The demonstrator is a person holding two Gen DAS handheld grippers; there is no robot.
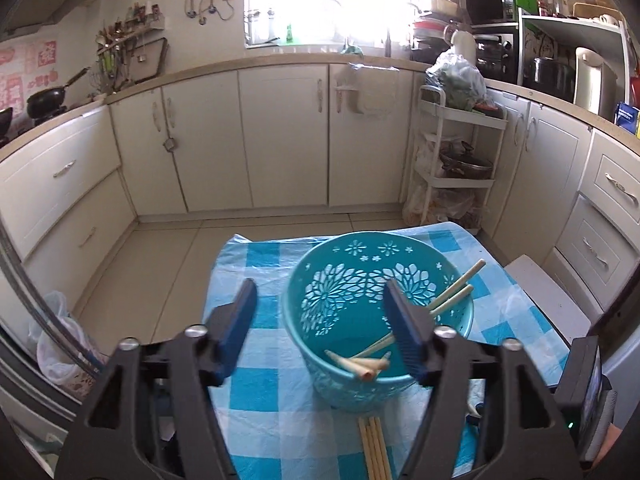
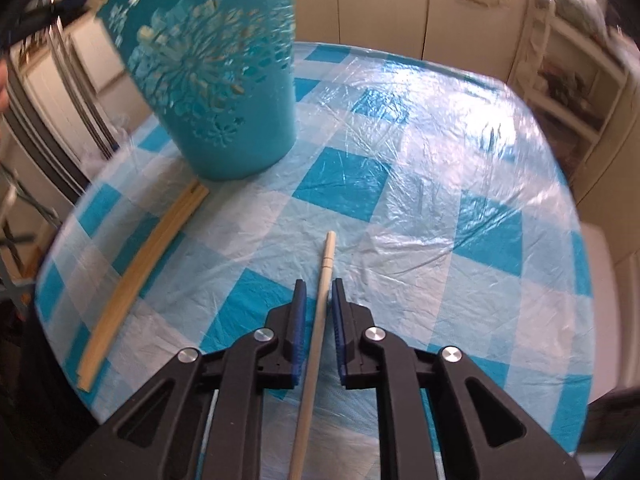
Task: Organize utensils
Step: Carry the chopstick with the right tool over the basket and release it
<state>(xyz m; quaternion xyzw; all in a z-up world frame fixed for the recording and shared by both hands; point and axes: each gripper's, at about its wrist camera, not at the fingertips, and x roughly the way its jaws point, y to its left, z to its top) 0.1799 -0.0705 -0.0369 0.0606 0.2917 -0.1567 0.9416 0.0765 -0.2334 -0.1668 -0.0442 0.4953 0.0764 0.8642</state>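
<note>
- While the left gripper point(image 1: 320, 328) is held spread wide above the teal basket point(image 1: 460, 316), nothing is seen between its pads.
- Several chopsticks point(image 1: 452, 292) are already seen inside the basket.
- A single pale chopstick point(image 2: 316, 336) is pinched by the right gripper point(image 2: 318, 312), nearly closed, over the bench point(image 2: 440, 184).
- A bundle of chopsticks point(image 2: 140, 280) is left lying beside the basket base.
- Step judged: transfer of the pinched chopstick; a lift and tilt over the rim is called for next.

Basket point(image 2: 224, 80) near the table's point(image 2: 440, 208) far left edge, chopsticks point(image 1: 404, 320) inside. Bundle of chopsticks point(image 2: 140, 284) on the table just before it; single chopstick point(image 2: 320, 300) toward the near edge.
</note>
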